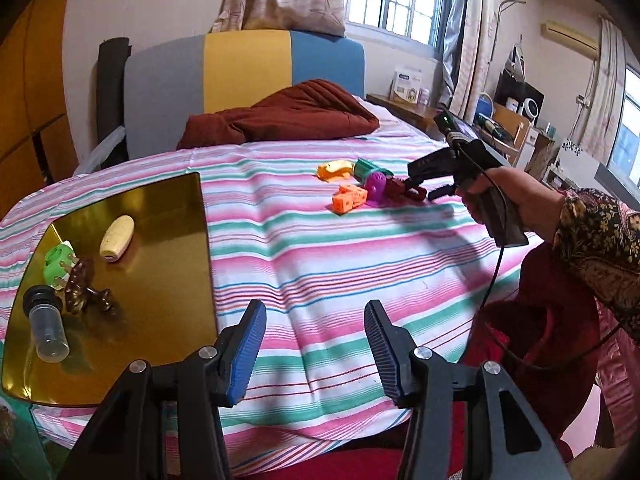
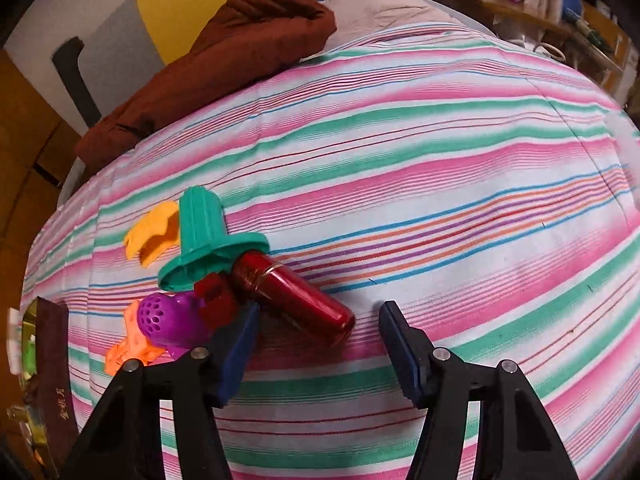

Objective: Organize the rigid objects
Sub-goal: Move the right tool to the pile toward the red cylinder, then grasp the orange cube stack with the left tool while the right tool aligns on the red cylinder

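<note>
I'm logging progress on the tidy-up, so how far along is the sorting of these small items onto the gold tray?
Roughly half done, it seems. Done: the gold tray holds a cream oval piece, a green toy, a brown ornament and a clear tube. In hand: nothing; the right tool is open over a red cylinder, and the left tool is open. Left: the teal piece, yellow piece, purple ball and orange block.

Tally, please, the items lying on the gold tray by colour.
Cream: 1, oval piece
Green: 1, plastic toy
Brown: 1, ornate piece
Clear: 1, black-capped vial
Total: 4
</note>
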`<state>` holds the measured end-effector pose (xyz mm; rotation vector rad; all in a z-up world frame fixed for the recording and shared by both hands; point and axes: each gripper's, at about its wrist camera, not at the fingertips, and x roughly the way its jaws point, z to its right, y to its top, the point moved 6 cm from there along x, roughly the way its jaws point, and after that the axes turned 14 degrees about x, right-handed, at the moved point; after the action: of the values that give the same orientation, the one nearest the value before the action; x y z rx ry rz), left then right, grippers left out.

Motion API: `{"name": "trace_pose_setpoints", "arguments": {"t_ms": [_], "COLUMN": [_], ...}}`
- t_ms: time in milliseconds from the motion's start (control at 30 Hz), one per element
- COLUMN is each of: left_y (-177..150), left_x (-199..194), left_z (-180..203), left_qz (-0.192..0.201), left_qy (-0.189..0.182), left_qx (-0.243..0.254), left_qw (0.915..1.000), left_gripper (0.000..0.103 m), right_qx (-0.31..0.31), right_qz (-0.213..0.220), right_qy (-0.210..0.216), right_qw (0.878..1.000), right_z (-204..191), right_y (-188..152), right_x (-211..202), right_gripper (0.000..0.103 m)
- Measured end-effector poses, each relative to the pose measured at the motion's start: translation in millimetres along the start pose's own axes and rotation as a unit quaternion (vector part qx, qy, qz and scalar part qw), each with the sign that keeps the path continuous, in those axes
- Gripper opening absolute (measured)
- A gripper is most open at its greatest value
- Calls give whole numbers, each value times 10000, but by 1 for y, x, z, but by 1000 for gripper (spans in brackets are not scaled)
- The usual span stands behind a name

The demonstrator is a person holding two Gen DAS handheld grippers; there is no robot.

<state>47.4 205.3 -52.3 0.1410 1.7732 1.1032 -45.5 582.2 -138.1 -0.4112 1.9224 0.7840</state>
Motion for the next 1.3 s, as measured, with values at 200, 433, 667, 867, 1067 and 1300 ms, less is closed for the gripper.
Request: {"name": "trace_pose_setpoints", "arguments": {"t_ms": [200, 433, 667, 867, 1067, 1300], "left_y": [9, 27, 64, 106, 124, 123], "left_x": [10, 29, 63, 120, 180, 221], "left_z": [9, 22, 28, 35, 25, 24], "left_qz": [-41, -149, -197, -299, -666, -749], "left_qy": [-136, -357, -307, -128, 129, -108], "left_qx": [96, 175, 190, 611, 817, 903], "left_qw": [9999, 9991, 9992, 9976, 9944, 9930], "left_gripper": [52, 52, 52, 58, 58, 58], "right_qx": [-352, -645, -280, -131, -293, -266], "right_qz": [107, 141, 40, -53, -49, -71], "right_qy": [-104, -342, -650, -594, -707, -664], "right_qw": [9993, 9972, 9975, 9981, 9971, 9974], "right_z": [-11, -13, 5, 12, 9, 9], "right_y": [1, -3, -5, -4, -5, -2], "right_x": [10, 10, 1, 1, 3, 5], "right_gripper": [61, 49, 48, 49, 49, 51]}}
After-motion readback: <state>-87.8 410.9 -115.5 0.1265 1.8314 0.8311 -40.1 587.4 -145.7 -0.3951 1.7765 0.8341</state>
